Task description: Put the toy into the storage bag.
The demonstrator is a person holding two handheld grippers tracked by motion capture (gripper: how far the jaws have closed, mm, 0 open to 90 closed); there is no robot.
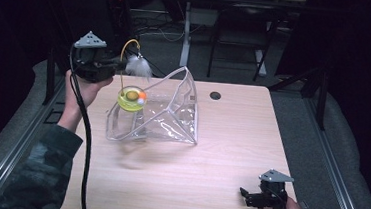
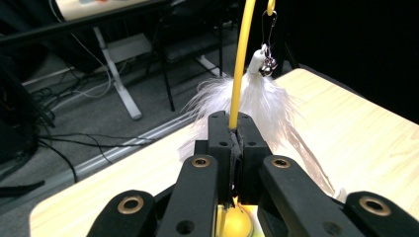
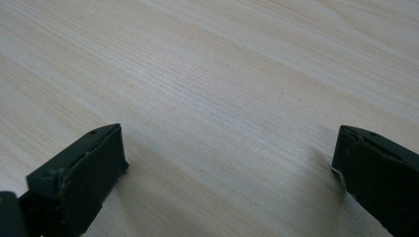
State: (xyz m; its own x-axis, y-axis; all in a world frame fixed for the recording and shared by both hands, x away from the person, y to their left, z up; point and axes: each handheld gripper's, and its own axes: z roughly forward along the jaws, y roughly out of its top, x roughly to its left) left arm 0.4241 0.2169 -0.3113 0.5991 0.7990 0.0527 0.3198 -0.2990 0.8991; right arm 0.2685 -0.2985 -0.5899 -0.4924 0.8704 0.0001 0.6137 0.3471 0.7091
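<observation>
The left gripper (image 1: 118, 66) is clamped on the yellow wire (image 2: 239, 64) of a cat toy, jaws pressed together around it. The toy hangs off the bench (image 1: 230, 153) surface at about 10 o'clock from the bench's middle. Its wire runs nearly upright, arcs over at the top and carries a white feather (image 1: 139, 67) with a small bell (image 2: 267, 65). At the wire's foot sits the round yellow base (image 1: 131, 99) with an orange ball in it, poised right at the upper left edge of a clear bag (image 1: 165, 113), which lies on its side with its mouth held open toward the left.

So the long axis of the toy is vertical and the bag's opening lies just to 4 o'clock of the base; I judge the coming move to be a short lowering and push that way.

The right gripper (image 1: 251, 197) rests at 5 o'clock on the bench, jaws spread wide, nothing between them, well apart from the bag. The left hand is plainly the nearer one.
</observation>
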